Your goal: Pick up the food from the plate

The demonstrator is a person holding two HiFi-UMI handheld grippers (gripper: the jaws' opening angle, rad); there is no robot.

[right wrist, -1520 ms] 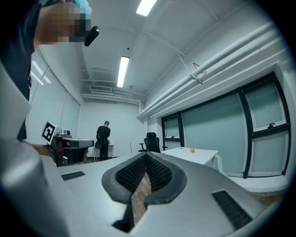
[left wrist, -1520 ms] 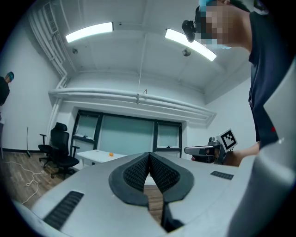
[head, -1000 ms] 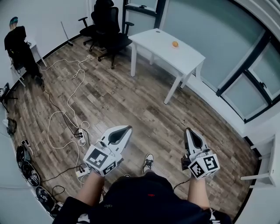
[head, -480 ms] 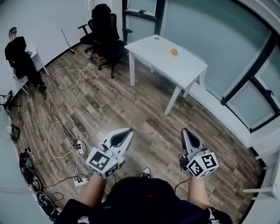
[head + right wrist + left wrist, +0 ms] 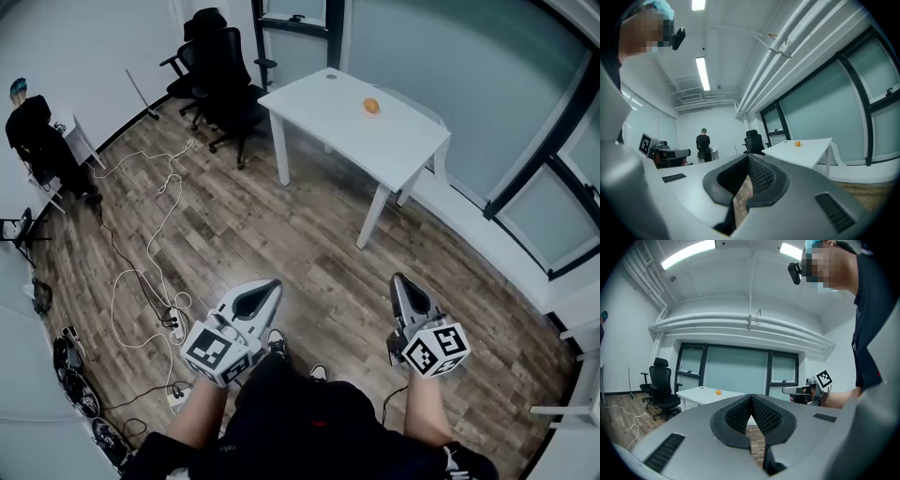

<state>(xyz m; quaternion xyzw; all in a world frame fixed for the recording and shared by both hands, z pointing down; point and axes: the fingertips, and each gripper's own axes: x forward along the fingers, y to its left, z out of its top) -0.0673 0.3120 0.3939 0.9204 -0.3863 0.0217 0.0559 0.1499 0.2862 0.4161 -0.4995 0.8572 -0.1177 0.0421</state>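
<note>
A small orange piece of food (image 5: 372, 106) lies on a pale plate, hard to tell from the white table (image 5: 328, 103) it rests on, far across the room. The left gripper view shows the food (image 5: 718, 392) small beyond the jaws; so does the right gripper view (image 5: 798, 144). My left gripper (image 5: 269, 284) and right gripper (image 5: 398, 279) are held at waist height over the wooden floor, well short of the table. Both point forward with jaws shut and nothing between them. Each shows in the other's view, the right gripper (image 5: 787, 391) and the left gripper (image 5: 686, 151).
Black office chairs (image 5: 225, 66) stand left of the table. White cables (image 5: 141, 272) and a power strip (image 5: 174, 302) lie on the floor at left. A person in black (image 5: 33, 122) stands by a small desk at the far left. Glass walls run behind the table.
The view has drawn nearer to the table, which now sits lower and larger in the head view. Both grippers stay shut and keep their places before the body.
</note>
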